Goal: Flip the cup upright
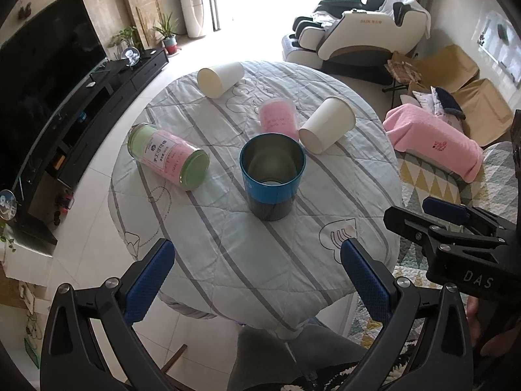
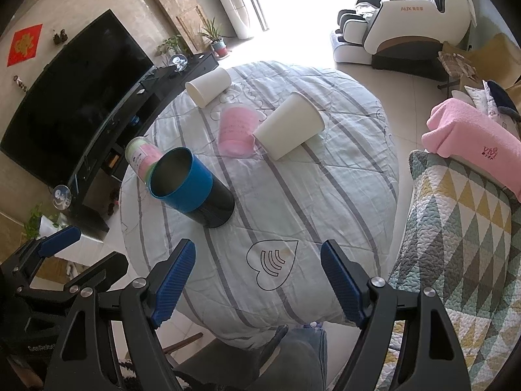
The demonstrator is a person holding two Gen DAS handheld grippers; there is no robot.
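The left gripper (image 1: 257,273) hangs above the near edge of the round table (image 1: 293,280) with its quilted striped cloth, its blue-padded jaws spread wide and holding nothing. The right gripper (image 2: 259,280) sits just beside it, to its right, jaws likewise apart and empty; each shows at the edge of the other's view.

Straight ahead of the left gripper, nearest of all, stands the blue-and-black metal tin (image 1: 273,176), mouth up; it seems already upright. Past it and a little to the right lies a white paper cup (image 1: 327,125) on its side, mouth turned toward the grippers. From the right gripper this cup (image 2: 289,125) is almost dead ahead. Touching or just beside its rim lies a pink translucent plastic cup (image 1: 279,118), also on its side. Ahead-left of the left gripper a pink-and-green labelled cylindrical can (image 1: 169,156) lies toppled. Farthest off, at the far-left edge of the table, a second white paper cup (image 1: 220,79) lies on its side.

By my reading, little is done: one vessel stands, four still lie down, and neither gripper has closed in on any.
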